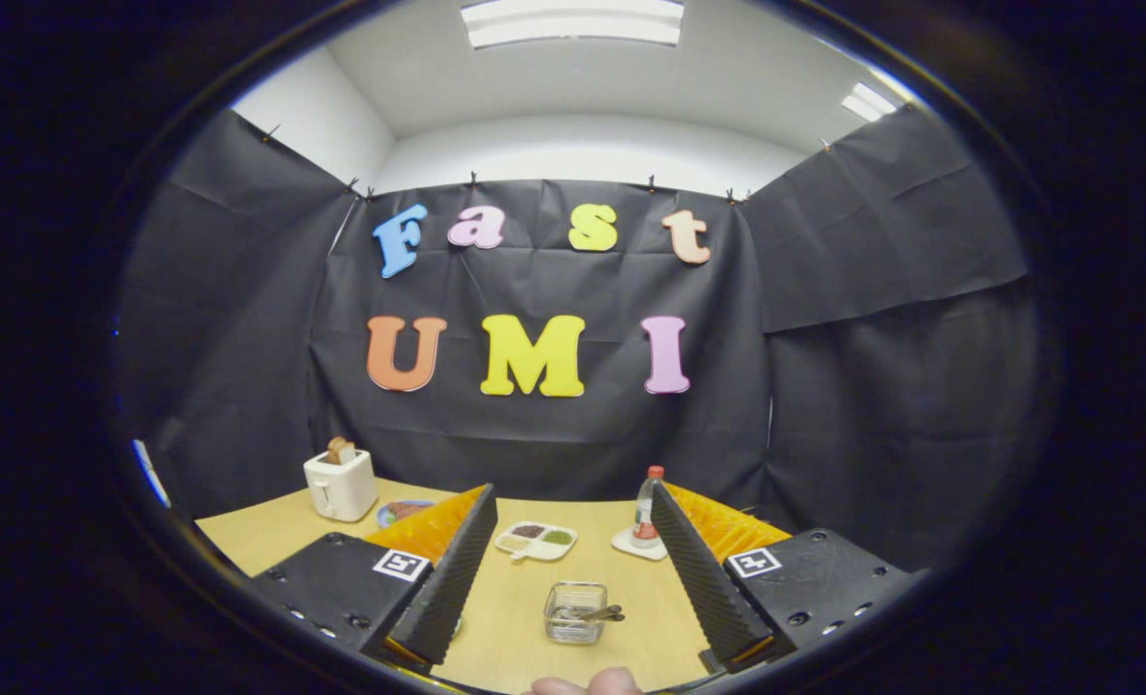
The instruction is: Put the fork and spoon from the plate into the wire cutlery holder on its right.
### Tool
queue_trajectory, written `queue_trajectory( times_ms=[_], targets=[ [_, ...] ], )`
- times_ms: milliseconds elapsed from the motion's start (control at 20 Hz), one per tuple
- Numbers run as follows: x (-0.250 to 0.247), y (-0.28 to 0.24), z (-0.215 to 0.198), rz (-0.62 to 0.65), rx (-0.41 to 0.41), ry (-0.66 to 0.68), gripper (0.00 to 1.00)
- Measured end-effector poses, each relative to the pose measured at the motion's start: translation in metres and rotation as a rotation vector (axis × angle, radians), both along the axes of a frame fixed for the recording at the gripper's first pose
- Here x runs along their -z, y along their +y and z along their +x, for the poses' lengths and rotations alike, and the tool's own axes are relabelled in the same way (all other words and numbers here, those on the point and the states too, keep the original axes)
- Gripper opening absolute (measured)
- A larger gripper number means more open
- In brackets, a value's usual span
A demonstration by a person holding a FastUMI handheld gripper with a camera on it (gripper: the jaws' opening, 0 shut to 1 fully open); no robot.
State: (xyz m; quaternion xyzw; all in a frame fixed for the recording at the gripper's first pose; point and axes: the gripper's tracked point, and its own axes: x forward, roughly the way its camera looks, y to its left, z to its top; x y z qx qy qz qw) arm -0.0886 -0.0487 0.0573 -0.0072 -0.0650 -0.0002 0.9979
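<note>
The tool (573, 603) is wide open and holds nothing. Between its 2 fingers, a little ahead on the bench (515, 618), sits the wire holder (575, 612). Something shiny, maybe the fork or spoon, lies in it pointing sideways. I cannot see the plate clearly. A hand (587, 683) peeks in below.

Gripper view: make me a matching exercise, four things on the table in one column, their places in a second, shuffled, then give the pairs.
The tongs are open, holding nothing.

Things
1. wire cutlery holder
2. toaster
3. bottle
4. divided dish

Places
A. on a white coaster, just inside the right finger
B. far corner of the table, beyond the left finger, bread in its slot
C. between the fingers, nearest, cutlery lying in it
D. between the fingers, beyond the holder

Pairs: 1-C, 2-B, 3-A, 4-D
</note>
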Motion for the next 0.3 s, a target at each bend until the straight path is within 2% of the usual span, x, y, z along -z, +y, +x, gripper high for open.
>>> queue_trajectory(
  times_ms=[300],
  targets=[
    [-0.0004, 0.0036, 0.0048, -0.013, -0.004, 0.004, 0.96]
  ],
)
